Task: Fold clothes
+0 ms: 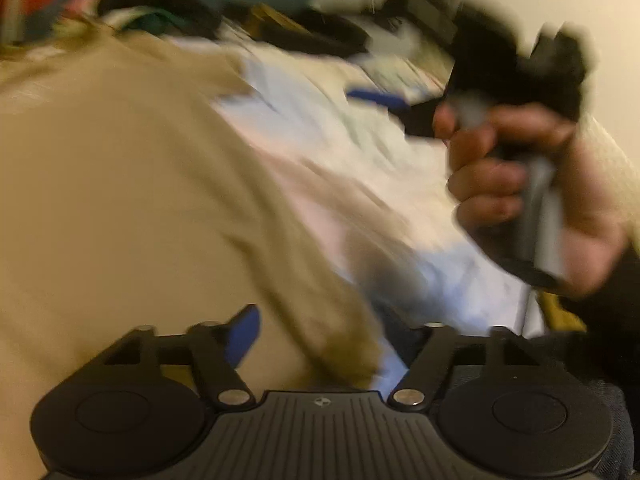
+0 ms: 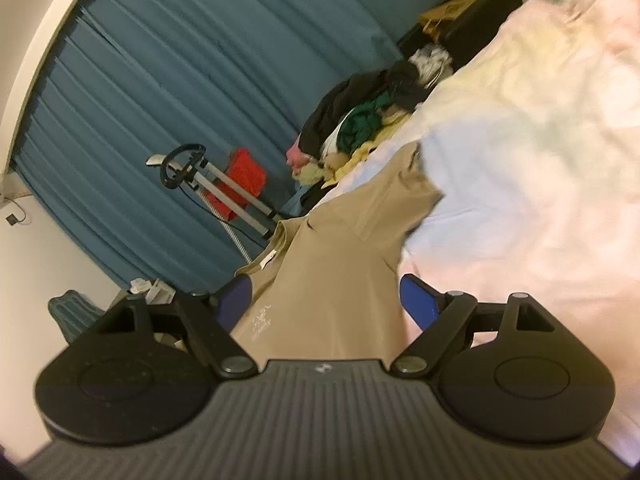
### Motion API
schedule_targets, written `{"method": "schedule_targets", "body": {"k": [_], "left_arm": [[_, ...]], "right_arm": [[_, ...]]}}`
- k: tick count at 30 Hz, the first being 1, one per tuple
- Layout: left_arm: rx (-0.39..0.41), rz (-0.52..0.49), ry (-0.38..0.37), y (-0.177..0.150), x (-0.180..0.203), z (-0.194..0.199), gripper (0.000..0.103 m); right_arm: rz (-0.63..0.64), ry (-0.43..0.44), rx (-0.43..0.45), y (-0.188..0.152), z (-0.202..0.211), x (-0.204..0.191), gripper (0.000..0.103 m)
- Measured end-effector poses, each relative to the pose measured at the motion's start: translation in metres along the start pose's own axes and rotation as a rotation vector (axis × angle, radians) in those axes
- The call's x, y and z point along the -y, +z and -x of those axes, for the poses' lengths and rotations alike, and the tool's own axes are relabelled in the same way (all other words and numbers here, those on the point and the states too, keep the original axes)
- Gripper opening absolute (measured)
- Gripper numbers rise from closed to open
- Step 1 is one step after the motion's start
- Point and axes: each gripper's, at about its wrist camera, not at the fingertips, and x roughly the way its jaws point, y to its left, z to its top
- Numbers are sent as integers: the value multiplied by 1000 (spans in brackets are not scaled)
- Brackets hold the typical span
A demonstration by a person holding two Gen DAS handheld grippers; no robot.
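Note:
A tan garment [image 1: 120, 184] lies spread over a pale bed sheet [image 1: 360, 168]; the left wrist view is blurred by motion. My left gripper [image 1: 316, 340] is low over it, jaws wide apart; only its left blue finger [image 1: 242, 338] shows, and cloth hides the right one. In the right wrist view the tan garment [image 2: 328, 280] with a small white logo runs between my right gripper's [image 2: 326, 302] blue fingers [image 2: 418, 300], which stand wide apart. The right gripper also shows in the left wrist view [image 1: 376, 98], held by a hand up right.
A heap of mixed clothes [image 2: 360, 124] sits at the bed's far edge. A blue curtain [image 2: 180, 80] hangs behind it, with a garment steamer stand [image 2: 216, 184] and a red cloth [image 2: 242, 184] in front. The pale sheet [image 2: 540, 160] extends to the right.

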Motion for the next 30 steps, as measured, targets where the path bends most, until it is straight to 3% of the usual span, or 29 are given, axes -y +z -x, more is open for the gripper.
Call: {"method": "schedule_targets", "body": {"k": [2, 5, 7, 11, 16, 19, 21, 23, 26, 30], "left_arm": [[66, 5, 105, 10, -22, 23, 84], [174, 4, 284, 18, -49, 46, 94], [210, 52, 351, 24, -68, 51, 95], [260, 127, 414, 31, -108, 51, 97], [261, 228, 411, 46, -155, 34, 97], [266, 265, 397, 54, -185, 32, 97], [266, 287, 402, 59, -202, 29, 97], [263, 302, 426, 65, -217, 24, 97], [262, 343, 450, 72, -233, 26, 97], [292, 406, 460, 74, -249, 47, 97]], "right_arm": [[20, -19, -7, 4, -38, 9, 83], [-9, -57, -24, 7, -99, 33, 84], [-55, -81, -37, 4, -135, 52, 83], [-93, -70, -15, 0, -189, 80, 83], [0, -59, 97, 15, -235, 76, 83], [8, -72, 138, 27, -258, 75, 73], [29, -94, 143, 38, -266, 72, 56], [84, -149, 144, 46, -269, 60, 15], [208, -216, 149, 54, -266, 29, 12], [441, -273, 192, 52, -251, -42, 11]]}}
